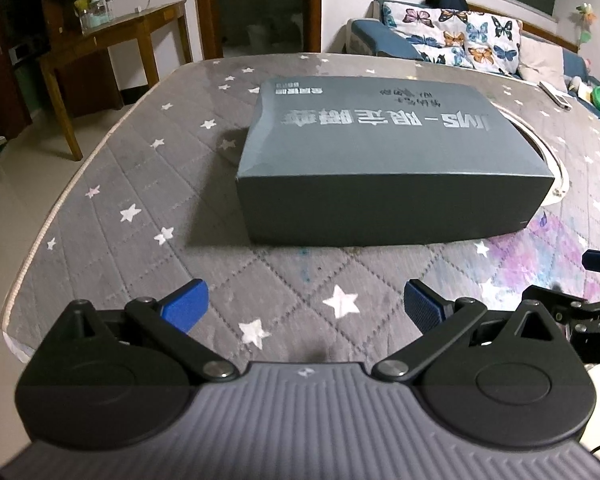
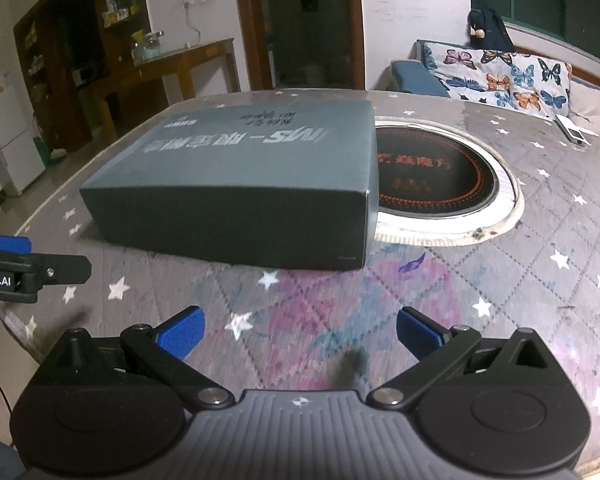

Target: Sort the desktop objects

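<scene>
A large dark grey closed cardboard box with pale printed lettering lies flat on the star-patterned grey table cover. It also shows in the right wrist view, ahead and to the left. My left gripper is open and empty, a short way in front of the box's near side. My right gripper is open and empty, in front of the box's near right corner. The left gripper shows at the left edge of the right wrist view.
A round black induction hob set in the table lies right behind the box, partly covered by it. A white remote lies at the far right. A butterfly-patterned sofa, a wooden side table and a fridge stand beyond.
</scene>
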Demonstrator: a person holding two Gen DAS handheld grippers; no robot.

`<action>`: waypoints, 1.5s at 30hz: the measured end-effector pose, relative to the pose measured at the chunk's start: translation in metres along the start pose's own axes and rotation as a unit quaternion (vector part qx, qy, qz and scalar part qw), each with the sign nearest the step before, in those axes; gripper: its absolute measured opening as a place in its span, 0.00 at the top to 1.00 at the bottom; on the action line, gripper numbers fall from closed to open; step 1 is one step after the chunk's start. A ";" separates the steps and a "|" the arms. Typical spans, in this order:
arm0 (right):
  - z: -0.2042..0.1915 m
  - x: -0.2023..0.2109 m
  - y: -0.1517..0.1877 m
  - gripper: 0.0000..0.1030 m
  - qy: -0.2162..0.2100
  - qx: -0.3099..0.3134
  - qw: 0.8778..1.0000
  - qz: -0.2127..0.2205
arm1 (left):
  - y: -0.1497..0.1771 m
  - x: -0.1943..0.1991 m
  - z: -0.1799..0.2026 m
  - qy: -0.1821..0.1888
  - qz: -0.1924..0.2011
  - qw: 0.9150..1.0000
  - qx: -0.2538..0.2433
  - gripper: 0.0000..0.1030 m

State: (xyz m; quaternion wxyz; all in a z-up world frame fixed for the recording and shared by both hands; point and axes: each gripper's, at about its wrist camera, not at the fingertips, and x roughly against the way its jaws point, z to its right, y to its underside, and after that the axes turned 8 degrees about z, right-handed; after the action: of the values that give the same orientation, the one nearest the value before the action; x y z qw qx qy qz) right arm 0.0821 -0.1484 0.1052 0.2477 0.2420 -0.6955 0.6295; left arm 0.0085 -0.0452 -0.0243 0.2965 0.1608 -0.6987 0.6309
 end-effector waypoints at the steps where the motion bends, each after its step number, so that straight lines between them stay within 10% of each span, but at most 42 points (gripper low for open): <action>1: 0.000 0.001 0.001 0.00 0.001 0.003 1.000 0.000 | 0.001 0.000 0.001 0.000 -0.002 1.000 0.000 0.00; 45: -0.023 0.015 0.020 0.00 -0.001 0.034 0.999 0.013 | 0.017 0.004 0.011 -0.001 -0.014 1.000 -0.003 0.00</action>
State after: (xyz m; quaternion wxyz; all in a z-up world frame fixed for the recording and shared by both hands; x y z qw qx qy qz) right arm 0.0585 -0.1243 0.1022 0.2305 0.2419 -0.6770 0.6557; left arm -0.0072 -0.0529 -0.0356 0.3056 0.1702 -0.6982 0.6246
